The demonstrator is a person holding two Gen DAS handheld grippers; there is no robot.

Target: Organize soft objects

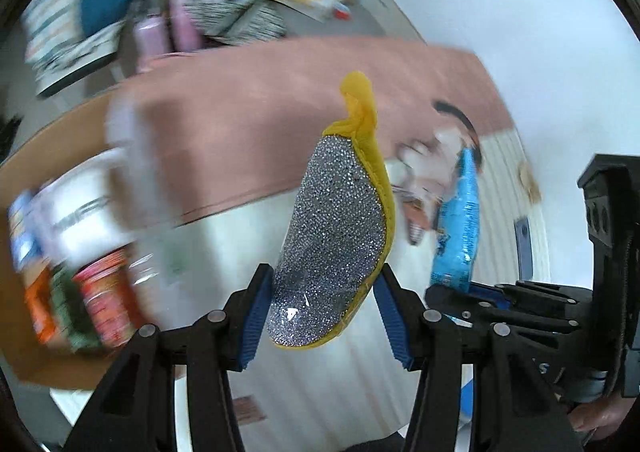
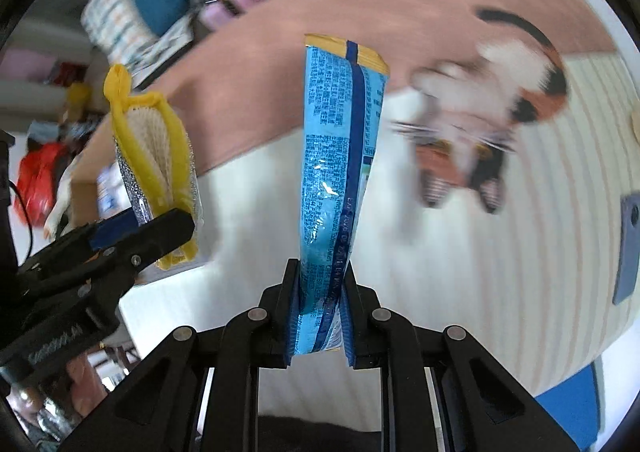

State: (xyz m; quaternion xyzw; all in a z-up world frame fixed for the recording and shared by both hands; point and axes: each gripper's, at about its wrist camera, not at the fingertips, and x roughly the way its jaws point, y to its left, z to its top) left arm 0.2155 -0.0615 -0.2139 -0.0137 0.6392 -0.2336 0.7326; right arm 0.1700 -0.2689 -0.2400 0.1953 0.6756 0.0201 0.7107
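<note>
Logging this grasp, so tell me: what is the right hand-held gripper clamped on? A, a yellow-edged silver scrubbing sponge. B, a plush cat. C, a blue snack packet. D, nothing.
C: the right hand-held gripper is shut on the blue snack packet, which stands up between its fingers.

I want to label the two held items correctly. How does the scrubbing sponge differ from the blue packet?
The sponge is thick and padded, silver glitter mesh with a yellow edge and loop; the blue packet is flat, glossy printed film with a yellow end. The sponge sits in the left hand-held gripper, the packet in the right hand-held gripper. Both are clamped and lifted above the surface.
</note>
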